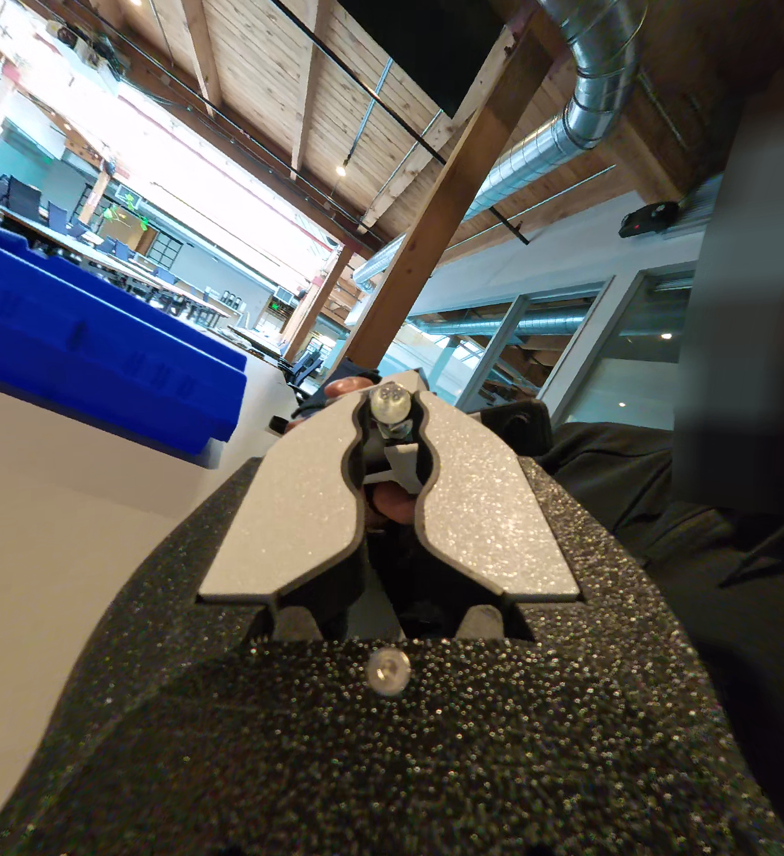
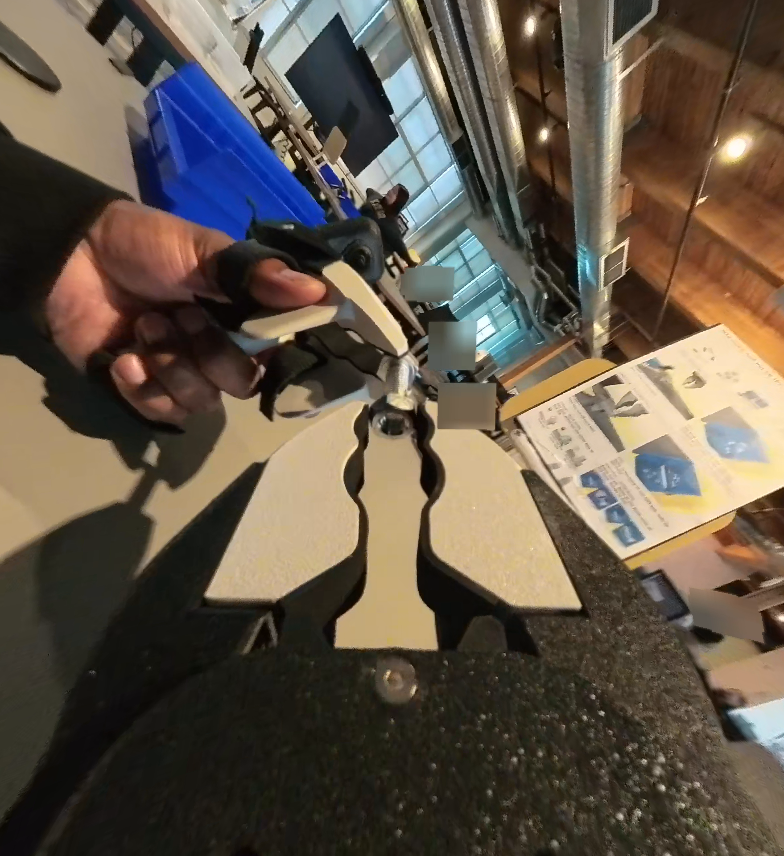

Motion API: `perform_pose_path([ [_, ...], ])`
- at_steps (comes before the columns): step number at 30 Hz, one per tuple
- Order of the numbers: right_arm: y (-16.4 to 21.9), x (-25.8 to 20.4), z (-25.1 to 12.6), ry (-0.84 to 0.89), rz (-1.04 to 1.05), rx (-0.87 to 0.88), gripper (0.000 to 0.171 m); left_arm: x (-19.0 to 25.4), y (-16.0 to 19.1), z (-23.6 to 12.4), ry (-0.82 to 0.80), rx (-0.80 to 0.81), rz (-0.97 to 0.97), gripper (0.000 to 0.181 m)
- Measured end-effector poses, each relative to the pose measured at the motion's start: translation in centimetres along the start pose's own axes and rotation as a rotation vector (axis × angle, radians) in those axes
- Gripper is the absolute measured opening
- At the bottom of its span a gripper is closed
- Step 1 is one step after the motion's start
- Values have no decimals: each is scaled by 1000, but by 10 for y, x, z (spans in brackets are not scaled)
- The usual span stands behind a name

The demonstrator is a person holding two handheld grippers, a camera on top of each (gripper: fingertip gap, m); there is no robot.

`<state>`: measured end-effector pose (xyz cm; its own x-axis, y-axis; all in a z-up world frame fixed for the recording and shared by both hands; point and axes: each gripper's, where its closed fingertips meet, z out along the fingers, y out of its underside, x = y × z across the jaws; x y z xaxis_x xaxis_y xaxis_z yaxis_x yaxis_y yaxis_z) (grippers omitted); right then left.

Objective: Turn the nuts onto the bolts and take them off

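My left gripper (image 1: pixel 389 410) is shut on the head of a silver bolt (image 1: pixel 388 402), held up in the air. In the right wrist view the left gripper (image 2: pixel 398 367) shows at upper left, held by a hand (image 2: pixel 158 296), with the bolt's threaded shank (image 2: pixel 395 376) pointing down toward my right gripper. My right gripper (image 2: pixel 392 425) is shut on a silver hex nut (image 2: pixel 391 422) that sits at the end of the shank. In the left wrist view the nut (image 1: pixel 397 431) shows just behind the bolt head, with the right gripper's grey fingertips (image 1: pixel 404 458) beyond it.
A blue plastic bin (image 1: pixel 79 343) stands on the pale table (image 1: pixel 56 486) to the left; it also shows in the right wrist view (image 2: pixel 205 148). A picture sheet on a yellow board (image 2: pixel 659 444) stands at the right. A person's dark sleeve (image 1: pixel 705 486) is close on the right. Only a small space, under 4 cm, lies between the two pairs of fingers.
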<state>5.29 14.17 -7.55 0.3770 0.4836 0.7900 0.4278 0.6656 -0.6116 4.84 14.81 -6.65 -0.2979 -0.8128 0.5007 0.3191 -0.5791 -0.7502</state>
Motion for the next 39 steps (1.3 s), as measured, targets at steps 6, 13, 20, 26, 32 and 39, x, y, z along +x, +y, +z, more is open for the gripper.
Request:
perform_pose_path([
  [6, -6, 1, 1, -84, 317, 65, 35, 11, -11, -1, -12, 35, 149, 17],
  [13, -12, 6, 1, -195, 672, 158, 40, 15, -10, 2, -65, 0, 281, 16],
  [20, -17, 10, -2, -346, 990, 255, 41, 20, -13, 2, -78, 5, 363, 17],
  [26, -18, 6, -2, -376, 994, 256, 17, 20, -10, 4, -75, -14, 371, 16],
  [32, -6, 5, 0, -243, 712, 149, 18, 7, -6, 1, -74, -15, 220, 17],
  [39, 4, 2, 1, -32, 94, -18, 18, -1, -3, -1, -40, -2, 69, 17],
])
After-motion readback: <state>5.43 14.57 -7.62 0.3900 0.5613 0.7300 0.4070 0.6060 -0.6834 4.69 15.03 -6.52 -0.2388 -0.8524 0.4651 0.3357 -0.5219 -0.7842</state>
